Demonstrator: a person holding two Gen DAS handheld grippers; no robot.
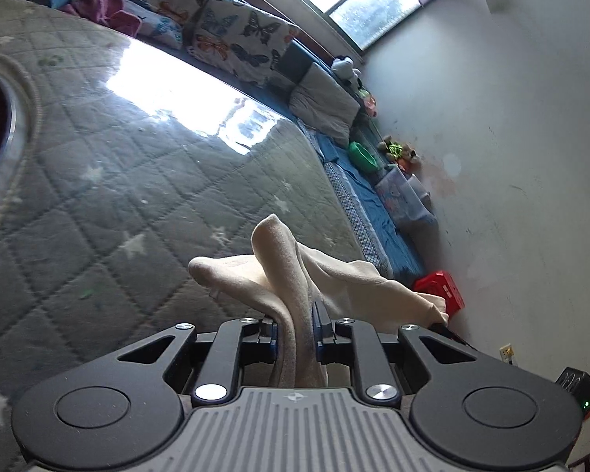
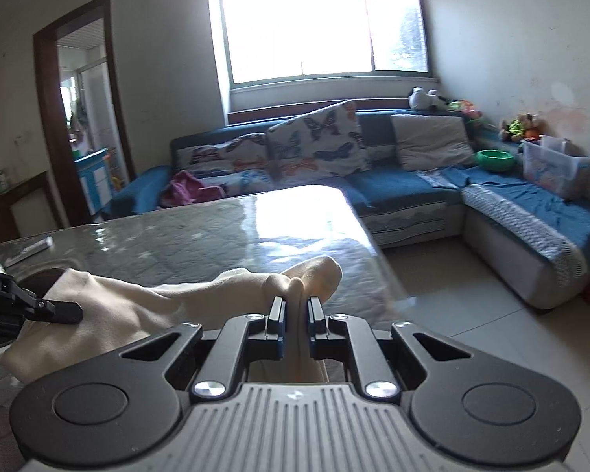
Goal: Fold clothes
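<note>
Both tongs pinch soft cream socks (image 1: pixel 295 275) above the glossy quilted tabletop (image 1: pixel 137 181): left tongs (image 1: pixel 295 324), right tongs (image 2: pixel 295 310). Their lower ends hide behind the tongs.

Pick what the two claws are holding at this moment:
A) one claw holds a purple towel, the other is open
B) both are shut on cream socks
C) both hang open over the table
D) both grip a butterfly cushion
B: the left claw and the right claw each pinch the cream socks between closed fingers.
</note>
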